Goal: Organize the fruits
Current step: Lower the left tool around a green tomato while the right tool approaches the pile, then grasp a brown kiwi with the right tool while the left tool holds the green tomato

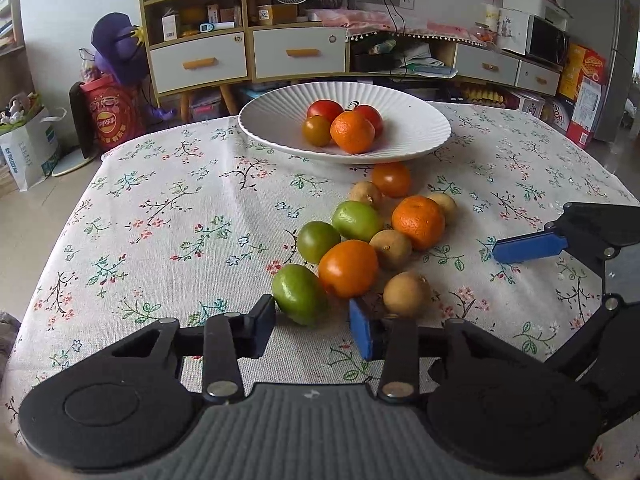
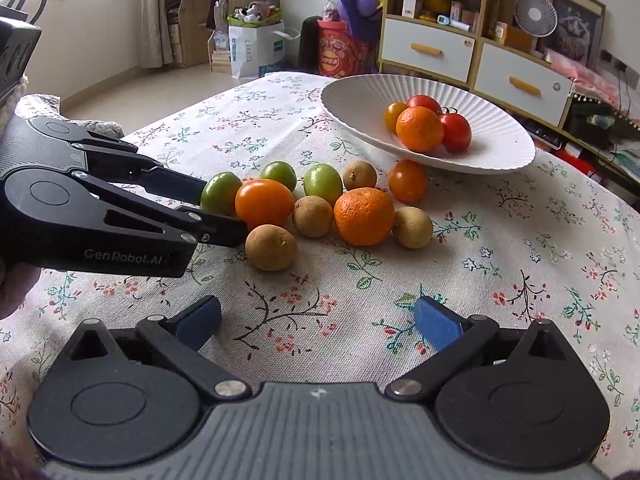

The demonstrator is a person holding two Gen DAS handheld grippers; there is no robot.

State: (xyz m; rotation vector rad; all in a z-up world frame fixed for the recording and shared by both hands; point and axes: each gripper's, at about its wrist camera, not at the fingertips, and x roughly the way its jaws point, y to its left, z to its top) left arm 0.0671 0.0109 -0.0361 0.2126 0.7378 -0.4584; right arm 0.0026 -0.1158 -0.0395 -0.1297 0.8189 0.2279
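Note:
A cluster of loose fruit lies on the floral tablecloth (image 1: 160, 216): green ones, orange tomatoes, a mandarin (image 1: 418, 222) and brown longans. My left gripper (image 1: 314, 314) is shut on the nearest green fruit (image 1: 298, 292), which rests on the cloth with a pad on each side. The right wrist view shows the same grip (image 2: 223, 213) on that green fruit (image 2: 220, 190), beside an orange tomato (image 2: 264, 204). My right gripper (image 2: 318, 322) stands open over bare cloth, short of the cluster. One of its blue pads (image 1: 528, 246) shows at the right.
A white ribbed plate (image 1: 272, 120) behind the cluster holds two red tomatoes, a mandarin and a small brownish tomato. One orange tomato (image 1: 391, 179) lies tight against the plate's front rim. Beyond the far table edge stand cabinets, bags and boxes.

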